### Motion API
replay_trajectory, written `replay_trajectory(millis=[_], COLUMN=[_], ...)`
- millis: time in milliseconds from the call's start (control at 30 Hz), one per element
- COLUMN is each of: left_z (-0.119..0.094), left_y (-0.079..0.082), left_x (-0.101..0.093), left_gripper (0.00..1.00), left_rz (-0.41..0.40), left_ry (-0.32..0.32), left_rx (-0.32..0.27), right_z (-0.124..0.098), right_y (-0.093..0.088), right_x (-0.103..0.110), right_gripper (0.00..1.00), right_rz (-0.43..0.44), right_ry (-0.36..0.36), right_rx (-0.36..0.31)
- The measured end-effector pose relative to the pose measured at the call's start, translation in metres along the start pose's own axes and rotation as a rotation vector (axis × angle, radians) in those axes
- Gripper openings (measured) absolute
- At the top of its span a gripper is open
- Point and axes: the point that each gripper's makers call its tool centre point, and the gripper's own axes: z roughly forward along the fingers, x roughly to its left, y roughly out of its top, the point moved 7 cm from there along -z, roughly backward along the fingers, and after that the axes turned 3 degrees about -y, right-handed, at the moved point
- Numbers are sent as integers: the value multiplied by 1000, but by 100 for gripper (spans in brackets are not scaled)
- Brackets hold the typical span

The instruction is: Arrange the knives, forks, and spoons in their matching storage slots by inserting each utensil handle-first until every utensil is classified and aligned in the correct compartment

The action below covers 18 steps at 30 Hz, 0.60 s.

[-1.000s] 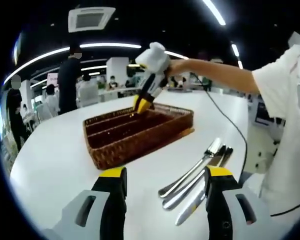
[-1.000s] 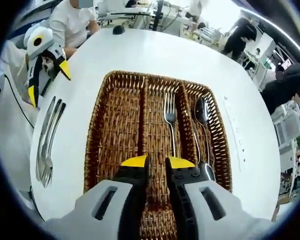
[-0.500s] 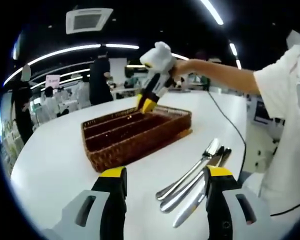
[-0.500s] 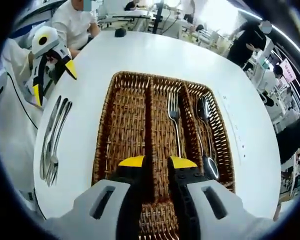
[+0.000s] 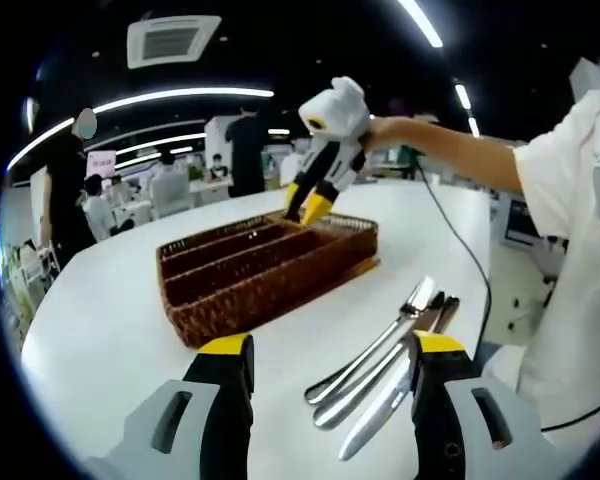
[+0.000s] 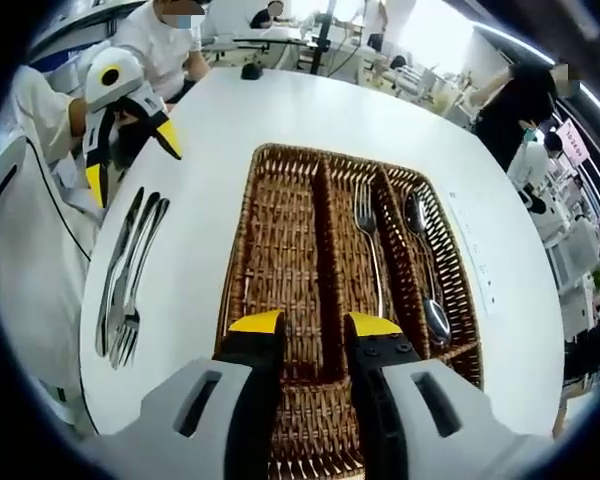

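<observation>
A brown wicker tray [image 6: 280,250] with three long slots lies on the white table [image 6: 210,140]. A fork [image 6: 370,250] lies in its middle slot and a spoon [image 6: 427,275] in the right one. The left slot holds nothing. My right gripper [image 6: 315,324] hangs over the tray's near end, open and holding nothing. It also shows above the tray's [image 5: 265,275] far end as the right gripper [image 5: 305,203]. Loose utensils [image 5: 380,355], a fork and a knife among them, lie just past my left gripper [image 5: 332,345], which is open. The same loose utensils [image 6: 128,285] lie left of the tray, with the left gripper [image 6: 130,162] over their far ends.
The round table's edge [image 5: 100,400] runs close on the near side. A cable [image 5: 460,240] trails across the table towards a person's arm [image 5: 450,150]. Several people [image 5: 70,190] stand at other tables in the background. A small dark object [image 6: 251,70] sits at the table's far side.
My right gripper has lifted and drawn back from the tray, and its jaws stand a little wider. The left gripper has barely moved. People in the background have walked across.
</observation>
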Motion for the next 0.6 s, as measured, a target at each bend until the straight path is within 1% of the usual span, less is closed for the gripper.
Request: replay_trajectory(millis=[267, 600], left_z=[3, 4], left_y=[1, 2], left_x=[-4, -6], left_gripper=[63, 63], left_rz=[6, 13], left_ry=[-6, -11], left_rx=[2, 1], right_z=[-9, -14], right_y=[-5, -8], right_x=[8, 13], right_gripper=[26, 27], right_rz=[5, 10], right_ry=[-9, -14], right_rx=[-14, -24])
